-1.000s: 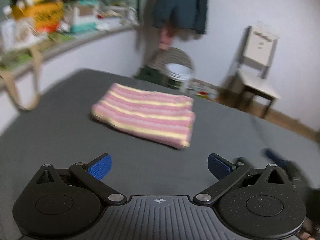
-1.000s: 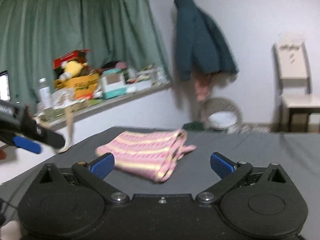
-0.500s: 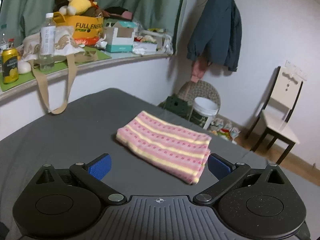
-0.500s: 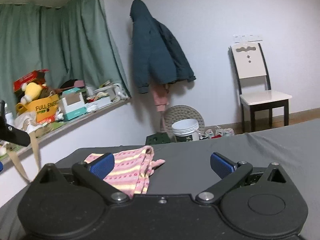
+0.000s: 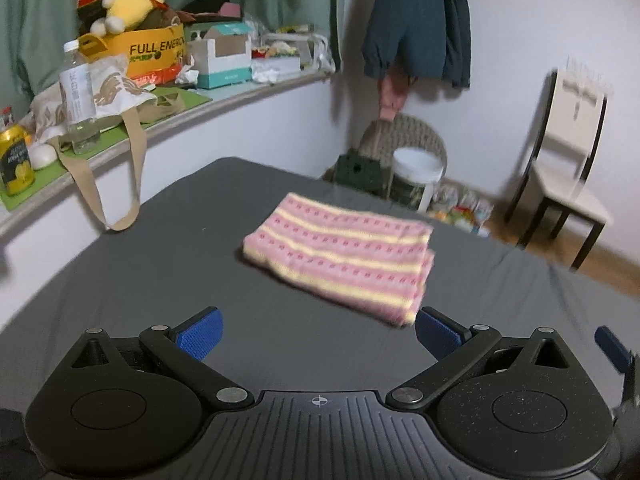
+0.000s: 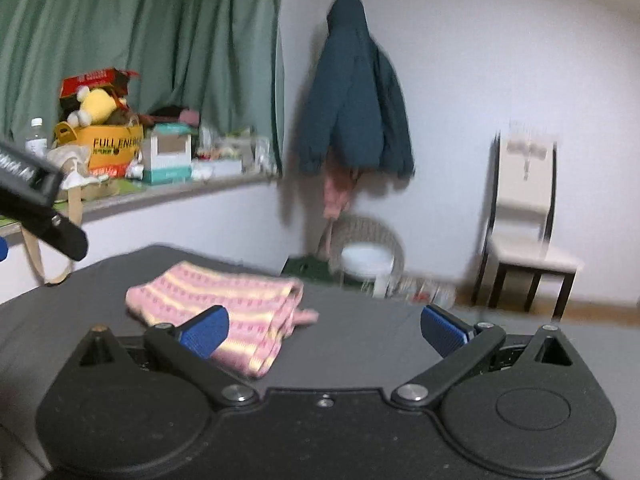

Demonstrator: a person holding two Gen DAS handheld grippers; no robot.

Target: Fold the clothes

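Note:
A pink and yellow striped garment point(image 5: 340, 256) lies folded into a flat rectangle on the dark grey sheet point(image 5: 160, 280). My left gripper point(image 5: 318, 334) hovers open just short of its near edge, with nothing between the blue pads. In the right wrist view the same garment point(image 6: 224, 308) lies ahead to the left, its layered edge facing me. My right gripper point(image 6: 324, 330) is open and holds nothing; its left pad overlaps the cloth in the picture. Part of the other gripper point(image 6: 40, 216) pokes in at the left edge.
A cluttered shelf point(image 5: 168, 116) runs along the left wall with a bottle point(image 5: 78, 96), a can, a yellow box point(image 5: 152, 52) and a hanging bag strap. A teal jacket point(image 6: 354, 108) hangs on the wall. A white bucket point(image 5: 416, 176) and a chair point(image 5: 568, 164) stand beyond the bed.
Both grippers have swung around while staying open. The garment now sits more central in the left wrist view and closer in the right wrist view. The folded garment itself has not moved.

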